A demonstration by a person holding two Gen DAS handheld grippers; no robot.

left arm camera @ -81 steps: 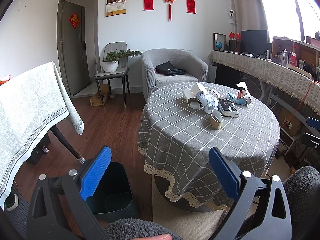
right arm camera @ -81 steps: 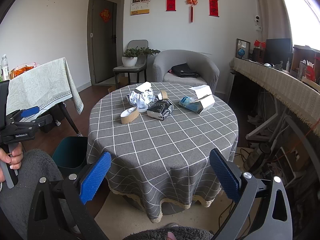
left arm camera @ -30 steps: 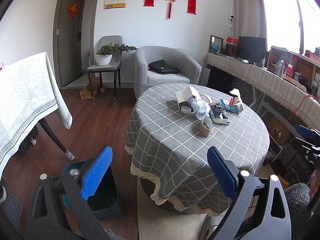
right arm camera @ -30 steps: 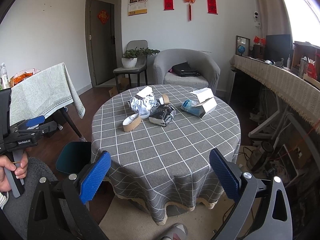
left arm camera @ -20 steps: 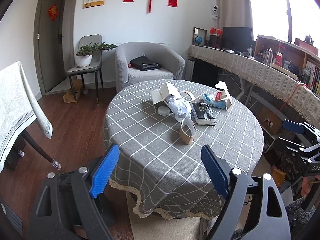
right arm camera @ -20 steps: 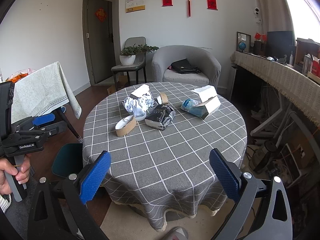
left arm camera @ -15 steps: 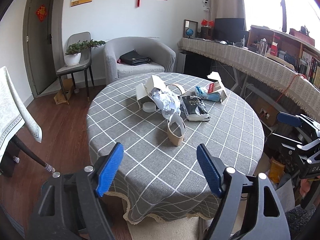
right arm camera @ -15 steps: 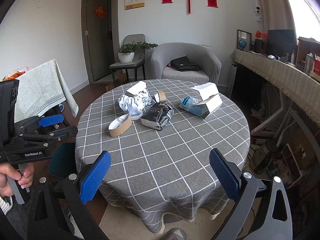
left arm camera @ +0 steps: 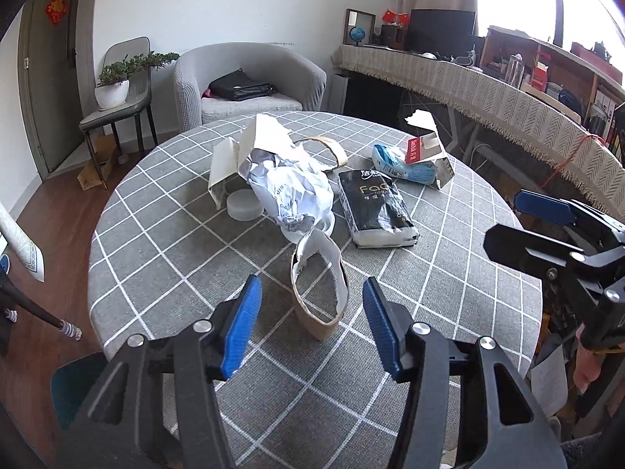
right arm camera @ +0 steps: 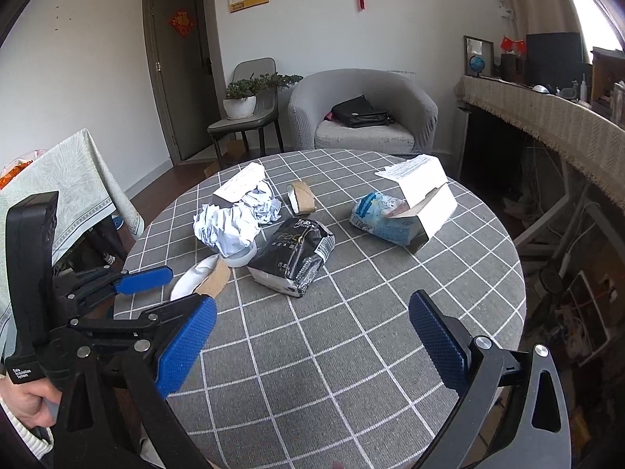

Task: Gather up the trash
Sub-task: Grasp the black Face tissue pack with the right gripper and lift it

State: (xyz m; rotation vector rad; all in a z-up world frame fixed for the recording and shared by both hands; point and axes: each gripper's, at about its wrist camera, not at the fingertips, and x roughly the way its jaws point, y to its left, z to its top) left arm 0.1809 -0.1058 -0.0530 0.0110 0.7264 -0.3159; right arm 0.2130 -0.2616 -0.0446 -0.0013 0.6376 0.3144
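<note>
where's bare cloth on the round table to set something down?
Near half of the table, ahead of the right gripper, and the right edge beyond the black packet. Crowded mid-table: crumpled paper, open box.

On the tabletop (left arm camera: 164, 250), the cardboard ring (left arm camera: 318, 293) stands between my left jaws, untouched, with the crumpled paper (left arm camera: 291, 191) behind it, the packet (left arm camera: 375, 207) to its right, and the torn box (left arm camera: 425, 148) farther right.
</note>
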